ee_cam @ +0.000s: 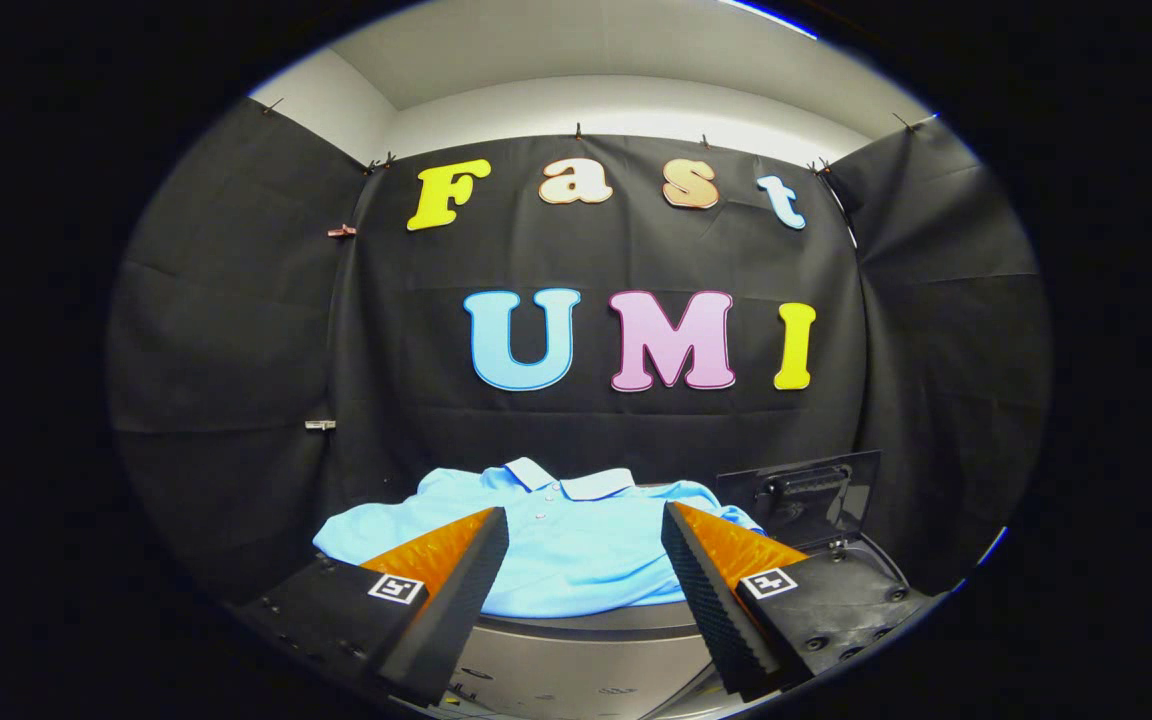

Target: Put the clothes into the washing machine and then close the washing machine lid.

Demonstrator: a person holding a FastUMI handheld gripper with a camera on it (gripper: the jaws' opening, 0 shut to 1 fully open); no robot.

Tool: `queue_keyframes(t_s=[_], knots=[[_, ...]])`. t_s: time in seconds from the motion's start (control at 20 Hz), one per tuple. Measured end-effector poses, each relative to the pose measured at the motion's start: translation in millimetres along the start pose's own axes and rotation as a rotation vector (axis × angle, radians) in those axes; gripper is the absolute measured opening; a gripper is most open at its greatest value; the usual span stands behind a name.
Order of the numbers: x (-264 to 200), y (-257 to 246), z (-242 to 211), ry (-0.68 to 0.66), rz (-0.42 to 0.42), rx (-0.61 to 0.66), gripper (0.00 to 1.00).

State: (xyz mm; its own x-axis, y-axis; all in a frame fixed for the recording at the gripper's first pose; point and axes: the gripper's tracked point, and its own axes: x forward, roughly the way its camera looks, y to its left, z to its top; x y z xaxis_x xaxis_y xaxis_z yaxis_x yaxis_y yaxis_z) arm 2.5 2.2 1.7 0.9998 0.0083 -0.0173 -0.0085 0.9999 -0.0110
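light blue polo shirt (576, 545) lies spread on a grey surface (586, 625), front up, collar toward the booth's back wall. collar (568, 480) is folded open with a pale trim line along its edge; a short button placket runs down from it, small buttons just visible. fabric looks smooth, a few soft folds near the shoulders, both sleeves splayed outward. the lower hem drapes to the curved front edge of the surface.

gripper (584, 560) is spread wide, holding nothing. its two fingers (456, 580) sit apart on either side of the shirt's body, tips over the cloth; cannot tell whether they touch it. ribbed black pads face inward, orange wedges behind them, a square black-and-white marker (396, 588) on each finger base.

just beyond the right finger, beside the shirt's sleeve, a dark translucent lid (804, 495) stands raised and tilted, with a bar handle across it. whether this belongs to the washing machine cannot be told for certain. black cloth wall (236, 350) rises behind and on both sides, pinned at the top with small clips.
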Motion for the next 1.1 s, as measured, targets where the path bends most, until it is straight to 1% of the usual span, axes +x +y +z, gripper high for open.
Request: queue_keyframes(t_s=[0.3,0.45,0.75,0.9,0.95,1.1], knots=[[5.4,0.3,-8.7,0.039,0.008,0.013,0.99],[12.1,1.0,-3.0,0.031,0.010,0.003,0.99],[39.3,10.8,1.5,0.070,0.030,-0.005,0.99],[60.1,17.5,-7.2,0.130,0.043,-0.012,0.99],[66.6,25.3,-13.5,0.161,0.069,-0.004,0.99],[92.0,34.3,-39.9,0.277,0.095,-0.004,0.98]])
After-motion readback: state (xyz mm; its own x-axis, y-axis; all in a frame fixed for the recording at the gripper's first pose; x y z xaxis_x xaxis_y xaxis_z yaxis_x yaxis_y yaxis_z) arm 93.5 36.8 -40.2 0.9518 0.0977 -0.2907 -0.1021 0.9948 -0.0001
